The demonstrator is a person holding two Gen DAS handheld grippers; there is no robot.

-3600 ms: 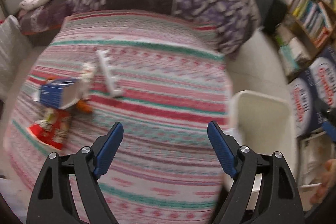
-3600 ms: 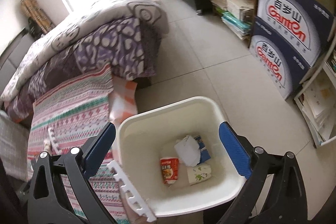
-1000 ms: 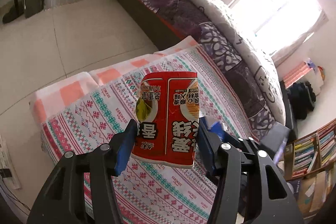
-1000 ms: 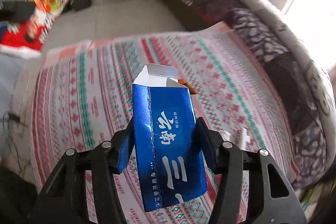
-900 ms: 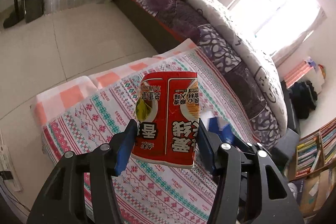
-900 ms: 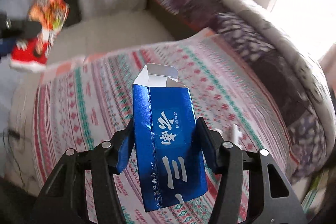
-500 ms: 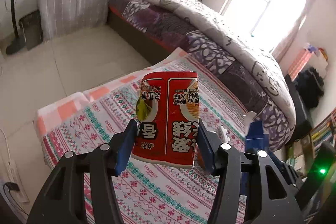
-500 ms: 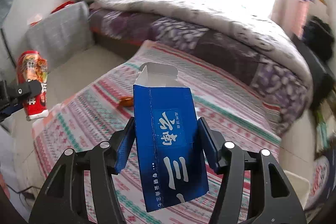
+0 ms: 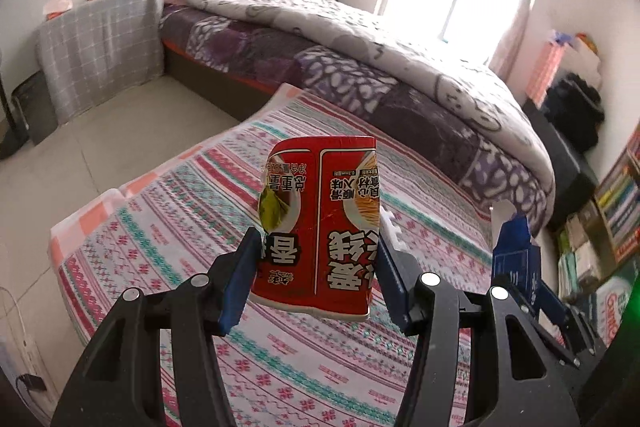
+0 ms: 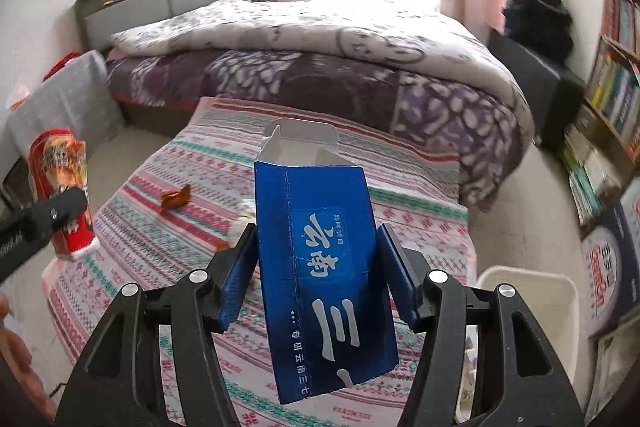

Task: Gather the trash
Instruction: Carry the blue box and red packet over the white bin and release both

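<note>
Your left gripper point(image 9: 316, 281) has its jaws clamped on the red noodle cup point(image 9: 318, 227), centre frame, and your right gripper point(image 10: 316, 273) grips the blue carton point(image 10: 324, 263) the same way. Beneath both lies the striped blanket point(image 10: 400, 195), with an orange wrapper point(image 10: 176, 195) at left. The white bin point(image 10: 532, 295) sits at lower right.

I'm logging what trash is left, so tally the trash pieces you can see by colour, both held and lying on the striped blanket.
Red: 1, noodle cup in the left gripper
Blue: 1, carton in the right gripper
Orange: 1, wrapper on the striped blanket
White: 1, toothed plastic strip on the blanket
Total: 4
</note>
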